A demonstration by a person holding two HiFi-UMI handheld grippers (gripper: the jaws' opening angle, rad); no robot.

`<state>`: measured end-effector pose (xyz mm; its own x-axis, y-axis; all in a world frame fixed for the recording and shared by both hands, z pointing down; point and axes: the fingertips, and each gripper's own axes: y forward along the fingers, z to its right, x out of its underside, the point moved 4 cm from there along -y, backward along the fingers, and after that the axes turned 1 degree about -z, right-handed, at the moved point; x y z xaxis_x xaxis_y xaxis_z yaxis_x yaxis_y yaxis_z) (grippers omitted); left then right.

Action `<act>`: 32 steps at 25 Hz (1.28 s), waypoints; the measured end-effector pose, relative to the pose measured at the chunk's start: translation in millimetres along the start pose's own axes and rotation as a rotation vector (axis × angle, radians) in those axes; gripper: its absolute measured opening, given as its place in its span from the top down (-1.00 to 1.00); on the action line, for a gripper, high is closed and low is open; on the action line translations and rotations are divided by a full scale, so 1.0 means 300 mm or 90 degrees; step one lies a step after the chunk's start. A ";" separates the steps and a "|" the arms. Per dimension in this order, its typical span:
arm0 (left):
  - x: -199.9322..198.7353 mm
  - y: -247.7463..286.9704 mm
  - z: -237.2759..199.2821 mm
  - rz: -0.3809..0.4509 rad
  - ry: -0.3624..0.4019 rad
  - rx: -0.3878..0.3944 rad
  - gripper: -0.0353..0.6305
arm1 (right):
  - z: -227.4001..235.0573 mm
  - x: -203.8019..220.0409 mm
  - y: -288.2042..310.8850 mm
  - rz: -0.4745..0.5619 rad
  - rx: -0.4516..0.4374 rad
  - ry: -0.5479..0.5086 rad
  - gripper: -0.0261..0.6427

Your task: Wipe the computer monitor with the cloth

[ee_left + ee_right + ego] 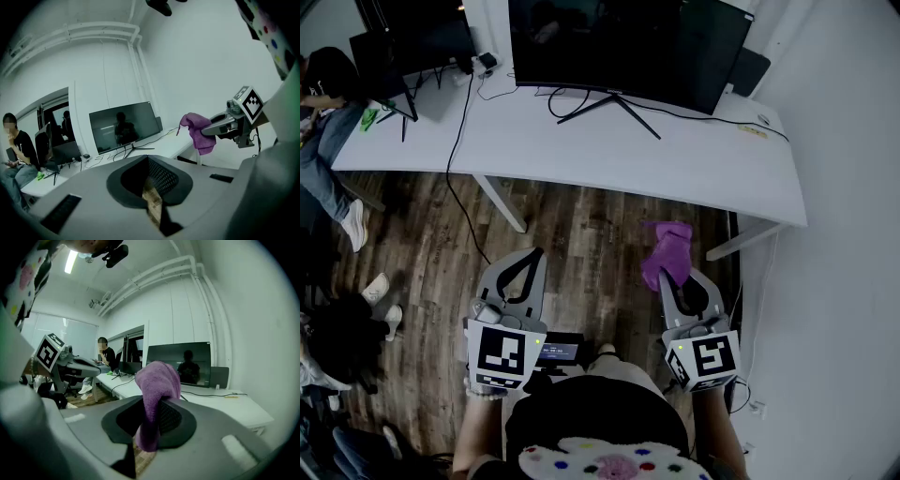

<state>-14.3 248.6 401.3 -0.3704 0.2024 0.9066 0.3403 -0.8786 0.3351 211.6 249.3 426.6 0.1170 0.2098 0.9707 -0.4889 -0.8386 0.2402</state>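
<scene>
Two units, well short of monitor [628,47]: right gripper [680,277] clamped on purple cloth [667,247]; left gripper [523,259] closed, empty.

You're standing in an office: a long white counter [675,164] carries a wide black computer monitor [628,42] and trailing black cables [461,122], and a seated person [328,89] works by a smaller dark screen [412,42].
</scene>
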 end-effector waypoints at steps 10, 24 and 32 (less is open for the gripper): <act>-0.003 -0.008 0.025 -0.003 -0.002 -0.004 0.88 | 0.004 0.003 -0.001 0.007 -0.015 -0.002 0.72; -0.051 -0.019 0.110 -0.001 -0.011 -0.044 0.88 | 0.097 0.011 -0.064 0.015 -0.037 -0.006 0.72; -0.051 -0.051 0.160 -0.001 -0.026 -0.079 0.88 | 0.134 0.035 -0.086 0.024 -0.062 -0.012 0.72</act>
<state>27.6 279.7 394.4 -0.3346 0.2192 0.9165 0.2294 -0.9244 0.3048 260.3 253.0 430.6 0.1120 0.1683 0.9793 -0.5752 -0.7927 0.2020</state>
